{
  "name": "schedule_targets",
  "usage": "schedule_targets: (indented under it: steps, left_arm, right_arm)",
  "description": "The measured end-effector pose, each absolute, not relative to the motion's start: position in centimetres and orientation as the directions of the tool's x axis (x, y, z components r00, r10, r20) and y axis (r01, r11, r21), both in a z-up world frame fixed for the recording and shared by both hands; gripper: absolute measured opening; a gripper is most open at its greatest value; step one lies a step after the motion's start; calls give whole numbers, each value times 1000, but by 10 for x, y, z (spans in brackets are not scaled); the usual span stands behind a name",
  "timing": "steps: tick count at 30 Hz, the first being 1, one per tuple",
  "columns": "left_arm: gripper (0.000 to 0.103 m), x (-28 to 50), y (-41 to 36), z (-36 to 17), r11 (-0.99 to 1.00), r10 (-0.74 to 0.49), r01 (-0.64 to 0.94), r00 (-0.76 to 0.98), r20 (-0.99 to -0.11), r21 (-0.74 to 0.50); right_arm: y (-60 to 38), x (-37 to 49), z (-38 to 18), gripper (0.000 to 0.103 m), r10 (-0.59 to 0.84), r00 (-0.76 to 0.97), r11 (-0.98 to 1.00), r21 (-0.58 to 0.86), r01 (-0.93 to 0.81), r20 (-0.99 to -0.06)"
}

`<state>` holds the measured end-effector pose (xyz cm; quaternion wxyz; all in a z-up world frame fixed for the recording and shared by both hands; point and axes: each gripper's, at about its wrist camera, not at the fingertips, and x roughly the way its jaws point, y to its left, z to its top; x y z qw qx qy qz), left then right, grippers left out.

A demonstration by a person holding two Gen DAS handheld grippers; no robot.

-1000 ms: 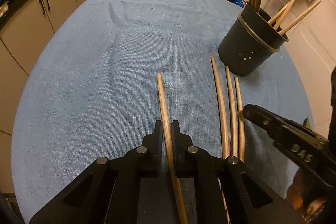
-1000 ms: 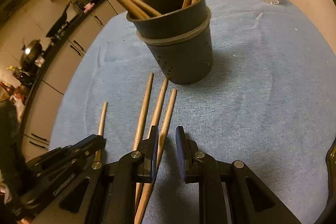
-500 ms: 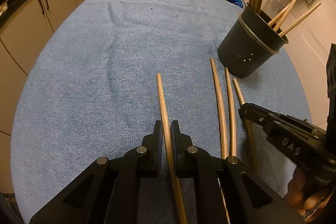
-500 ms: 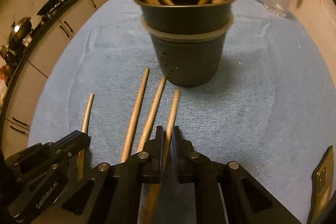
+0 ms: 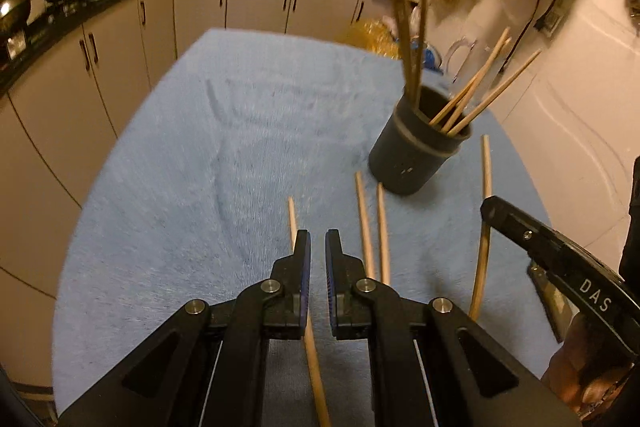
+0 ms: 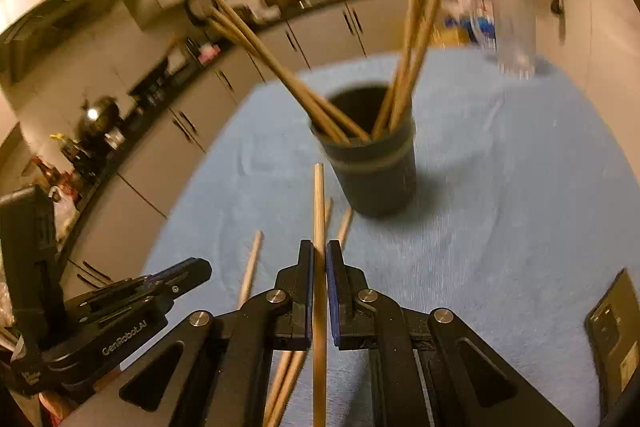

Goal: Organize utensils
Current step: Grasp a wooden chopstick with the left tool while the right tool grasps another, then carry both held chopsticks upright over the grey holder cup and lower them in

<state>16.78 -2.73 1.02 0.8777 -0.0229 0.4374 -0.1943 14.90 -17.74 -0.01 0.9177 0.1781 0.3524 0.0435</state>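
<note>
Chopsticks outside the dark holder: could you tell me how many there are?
4. Three lie on the towel: one chopstick beneath the left gripper, a pair right of it. The fourth chopstick is clamped in the right gripper beside the holder.

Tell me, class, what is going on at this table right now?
A person is sorting chopsticks into a dark holder on a blue towel. The right gripper is shut on one chopstick, lifted and aimed toward the holder. The left gripper is slightly open and holds nothing; a chopstick on the towel lies just under its left finger. Two loose chopsticks lie beside it.
</note>
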Motion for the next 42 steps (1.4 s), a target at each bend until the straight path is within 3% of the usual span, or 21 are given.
schedule_targets:
  steps: [14, 24, 29, 34, 36, 42]
  left_arm:
    - [7, 145, -22, 41, 918, -375, 344, 599, -707, -195]
    - [9, 195, -31, -15, 922, -353, 296, 367, -861, -252]
    - [18, 215, -43, -48, 946, -276, 251, 289, -917, -205]
    - [16, 218, -52, -62, 954, -234, 248, 272, -933, -167]
    - [7, 218, -55, -63, 958, -210, 250, 290, -934, -137]
    - [7, 208, -43, -51, 947, -274, 256, 333, -902, -193]
  right_arm:
    - [-182, 113, 33, 7, 195, 845, 926, 377, 10, -499]
    - [-186, 109, 35, 7, 191, 850, 919, 393, 21, -492]
    - [-190, 109, 34, 7, 197, 850, 917, 400, 17, -489]
    - [-195, 106, 37, 7, 199, 857, 913, 408, 14, -475]
    - [-197, 106, 37, 7, 201, 859, 911, 412, 12, -471]
    - [-199, 102, 38, 7, 199, 866, 908, 420, 14, -459]
